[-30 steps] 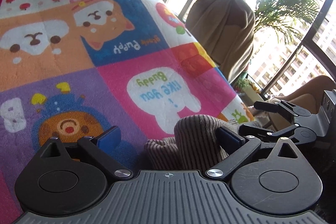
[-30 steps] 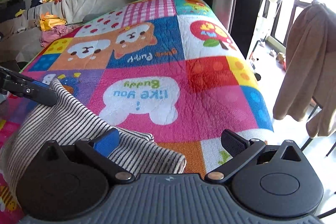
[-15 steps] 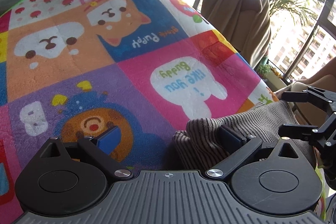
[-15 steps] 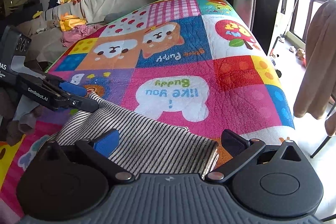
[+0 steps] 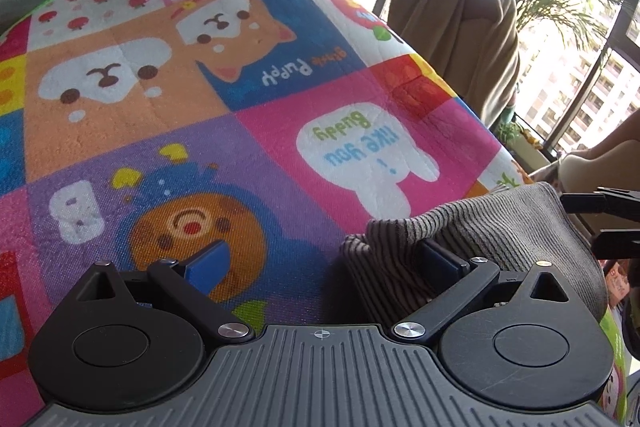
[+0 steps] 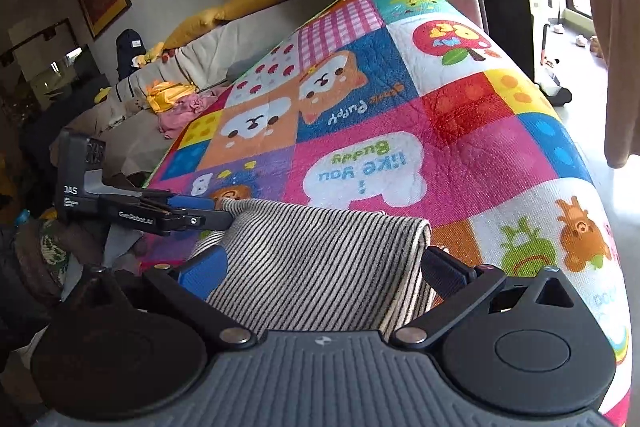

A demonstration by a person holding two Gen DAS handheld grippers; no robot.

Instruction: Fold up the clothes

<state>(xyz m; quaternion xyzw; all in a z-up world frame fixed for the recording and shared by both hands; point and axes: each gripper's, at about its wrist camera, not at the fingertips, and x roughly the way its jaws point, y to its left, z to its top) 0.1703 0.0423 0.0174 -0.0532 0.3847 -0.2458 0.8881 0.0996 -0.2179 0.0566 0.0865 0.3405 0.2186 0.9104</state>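
A black-and-white striped garment (image 6: 320, 267) lies stretched across the near edge of the colourful cartoon mat (image 6: 380, 115). In the left wrist view its bunched end (image 5: 472, 239) lies over my right finger. My left gripper (image 5: 324, 255) is open, with cloth against only one finger; it also shows in the right wrist view (image 6: 200, 219) at the garment's left corner. My right gripper (image 6: 324, 271) is open, its fingers standing either side of the garment's folded edge. Its black fingers show at the right edge of the left wrist view (image 5: 608, 219).
The mat (image 5: 200, 87) covers a raised surface. A brown cloth (image 5: 460, 27) hangs over a chair by the bright window. A sofa with yellow cushions (image 6: 248, 3) and loose clothes (image 6: 180, 103) stands behind on the left. Framed pictures hang on the wall.
The two grippers have moved apart. The striped garment went from a bunched heap to a flat stretched band between them. Both grippers stayed open.
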